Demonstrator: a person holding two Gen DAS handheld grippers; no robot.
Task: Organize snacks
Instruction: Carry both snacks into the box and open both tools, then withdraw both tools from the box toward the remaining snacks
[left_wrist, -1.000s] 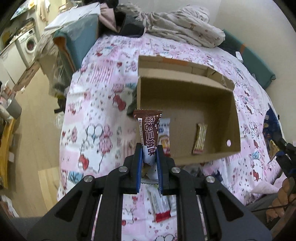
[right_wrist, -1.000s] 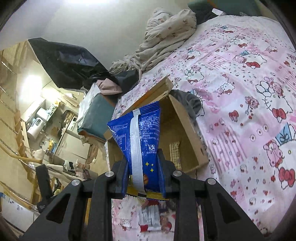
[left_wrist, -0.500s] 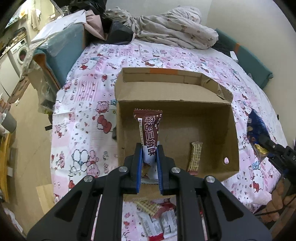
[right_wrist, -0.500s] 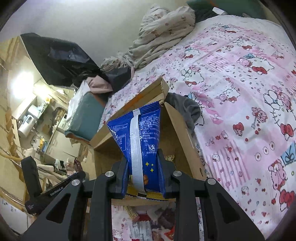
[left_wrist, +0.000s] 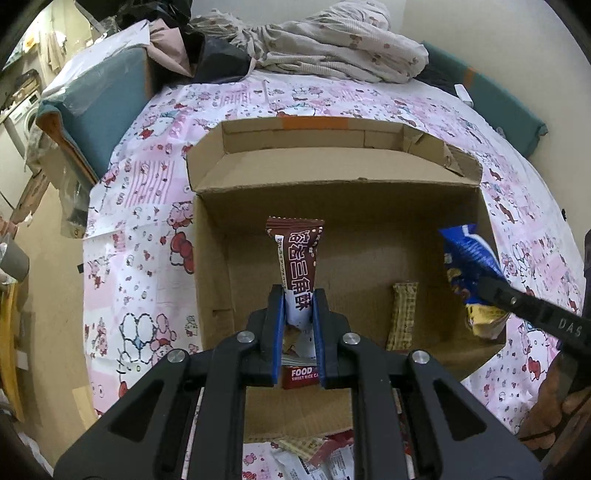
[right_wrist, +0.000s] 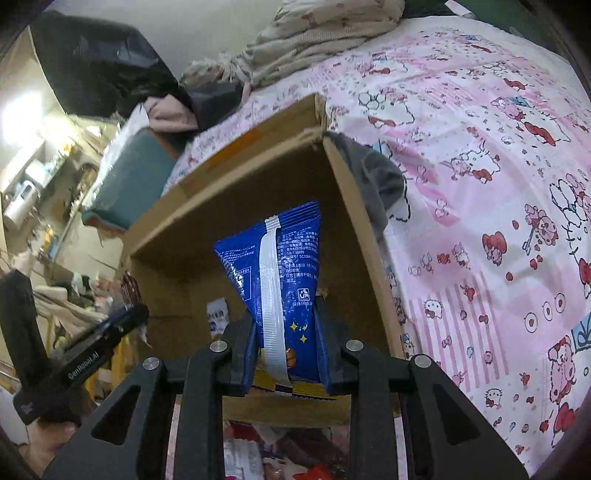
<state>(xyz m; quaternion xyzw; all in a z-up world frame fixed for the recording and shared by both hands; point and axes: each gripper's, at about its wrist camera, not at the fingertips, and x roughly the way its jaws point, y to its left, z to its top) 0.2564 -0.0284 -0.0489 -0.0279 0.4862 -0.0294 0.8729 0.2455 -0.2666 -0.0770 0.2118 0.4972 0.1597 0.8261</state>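
Your brown snack pack stands upright between the blue pads of your left tool, clamped at its lower third, with the crimped top edge free and hanging over the open cardboard box. It looks light and thin, a soft film wrapper that will crumple, and whatever is inside is probably brittle, so a gentle pinch near a sealed end is likely the best hold. Your right tool is closed on the blue snack bag low down, near its yellow bottom seam; the bag flares wide above the pads, so it is likely puffy and slippery, and squeezing the belly could burst it or crush the contents. In the left wrist view that blue bag sits over the box's right wall. Inside the box, one checked-wrapper bar lies flat on the floor near the right side. More loose wrapped snacks lie on the bed in front of the box's near wall. The box rests on a pink cartoon-print bedsheet, with crumpled bedding at the far end
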